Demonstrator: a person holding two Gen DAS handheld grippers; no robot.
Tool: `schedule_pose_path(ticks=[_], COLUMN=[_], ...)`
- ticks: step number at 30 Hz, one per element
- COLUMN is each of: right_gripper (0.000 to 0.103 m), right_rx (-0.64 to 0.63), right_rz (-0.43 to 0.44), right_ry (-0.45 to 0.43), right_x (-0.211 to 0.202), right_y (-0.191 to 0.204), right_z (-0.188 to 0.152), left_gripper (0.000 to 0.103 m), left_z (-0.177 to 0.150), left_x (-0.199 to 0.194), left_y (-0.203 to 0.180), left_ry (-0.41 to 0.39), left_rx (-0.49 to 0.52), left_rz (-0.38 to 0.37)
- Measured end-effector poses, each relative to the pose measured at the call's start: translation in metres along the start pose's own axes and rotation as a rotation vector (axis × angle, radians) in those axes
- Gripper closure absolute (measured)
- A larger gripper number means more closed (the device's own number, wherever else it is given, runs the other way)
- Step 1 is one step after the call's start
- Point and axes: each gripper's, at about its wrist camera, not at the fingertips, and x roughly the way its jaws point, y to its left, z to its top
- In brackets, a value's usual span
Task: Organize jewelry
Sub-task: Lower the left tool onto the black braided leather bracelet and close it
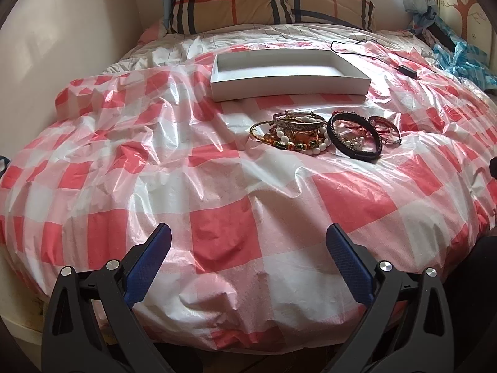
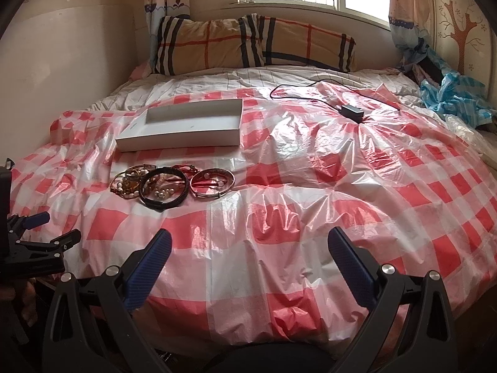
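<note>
A pile of bracelets and bangles (image 1: 323, 135) lies on the red-and-white checked plastic sheet (image 1: 217, 217) on the bed. It holds a black braided bracelet (image 1: 354, 138), silver bangles (image 1: 298, 121) and white bead strands (image 1: 313, 149). Behind it stands an empty white box (image 1: 289, 74). The pile (image 2: 167, 186) and box (image 2: 183, 130) also show in the right wrist view. My left gripper (image 1: 248, 239) is open and empty, well short of the pile; it also shows at the left edge of the right wrist view (image 2: 46, 230). My right gripper (image 2: 248, 245) is open and empty, to the right of the pile.
A black charger with cable (image 2: 352, 112) lies on the sheet at the back right. Plaid pillows (image 2: 254, 43) rest against the wall under the window. Blue plastic (image 2: 456, 96) is bunched at the far right. A wall runs along the bed's left side.
</note>
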Motion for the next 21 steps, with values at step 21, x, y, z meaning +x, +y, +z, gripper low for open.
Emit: schedule_pose_path(ticks=[21], right_gripper=[0.006], right_rx=[0.123], right_rz=[0.075], right_ry=[-0.089], right_x=[0.035], right_y=[-0.007], right_z=[0.040], left_gripper=[0.007], left_z=[0.070], left_x=[0.033], left_y=[-0.115], left_ry=[-0.167], left_rx=[0.430], left_rz=[-0.108])
